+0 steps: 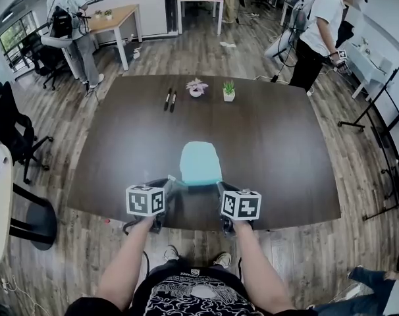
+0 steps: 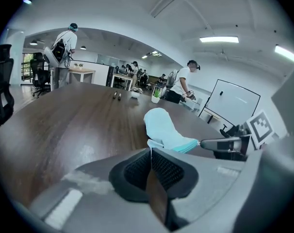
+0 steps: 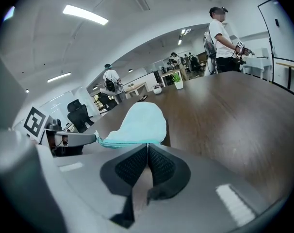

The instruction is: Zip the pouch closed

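A light blue pouch [image 1: 200,162] rests on the dark table [image 1: 120,150], its near zipper edge lifted toward me. My left gripper [image 1: 171,184] is shut on the left end of that edge. My right gripper [image 1: 221,187] is shut on the right end. In the left gripper view the pouch [image 2: 162,126] rises just past the closed jaws, and the right gripper's fingers [image 2: 223,142] pinch its far corner. From the right gripper view the pouch [image 3: 139,123] sits at the closed jaws, with the left gripper's fingers [image 3: 76,139] on its other corner. I cannot tell which gripper holds the zipper pull.
Two black markers [image 1: 169,99], a small flower ornament [image 1: 197,87] and a potted green plant [image 1: 229,91] stand at the table's far side. The table's near edge [image 1: 199,226] lies under my grippers. People stand beyond the table; office chairs [image 1: 12,133] are at the left.
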The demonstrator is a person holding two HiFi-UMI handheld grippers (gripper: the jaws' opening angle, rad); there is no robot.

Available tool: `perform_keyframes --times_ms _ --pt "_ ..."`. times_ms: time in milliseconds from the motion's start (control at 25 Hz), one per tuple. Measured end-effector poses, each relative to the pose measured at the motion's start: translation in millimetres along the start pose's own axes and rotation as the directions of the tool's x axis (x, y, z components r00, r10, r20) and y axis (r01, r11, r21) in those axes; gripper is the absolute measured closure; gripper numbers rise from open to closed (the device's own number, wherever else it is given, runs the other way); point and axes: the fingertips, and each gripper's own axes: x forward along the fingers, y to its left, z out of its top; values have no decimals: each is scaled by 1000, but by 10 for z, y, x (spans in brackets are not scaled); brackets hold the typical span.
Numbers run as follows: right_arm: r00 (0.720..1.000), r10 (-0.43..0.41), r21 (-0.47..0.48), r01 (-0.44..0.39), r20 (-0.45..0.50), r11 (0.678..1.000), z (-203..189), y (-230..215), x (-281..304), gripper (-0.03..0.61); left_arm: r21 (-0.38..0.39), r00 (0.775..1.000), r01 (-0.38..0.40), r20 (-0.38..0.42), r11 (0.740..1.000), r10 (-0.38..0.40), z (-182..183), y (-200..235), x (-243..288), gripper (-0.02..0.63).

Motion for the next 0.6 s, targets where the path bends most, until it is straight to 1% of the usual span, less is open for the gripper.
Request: perform_keyframes --times_ms 160,320,360,480,600 --pt "1000 -3 3 3 -5 1000 -31 -10 9 569 -4 1000 -5 -20 1000 5 -78 14 16 601" --pt "999 -30 -4 30 -14 1000 -48 -82 13 563 -5 1000 -6 -29 1000 6 -116 25 44 594" --pt "999 -35 -5 35 -20 999 -58 -93 17 560 -2 999 -7 -31 1000 7 -113 28 42 589" --pt "999 -45 -10 45 -28 999 -77 -97 7 551 17 999 -10 -32 1000 11 -93 27 -3 534" --pt "999 -36 -16 36 -15 999 -31 -73 -20 548 15 999 -14 -28 1000 15 -95 27 -25 534"
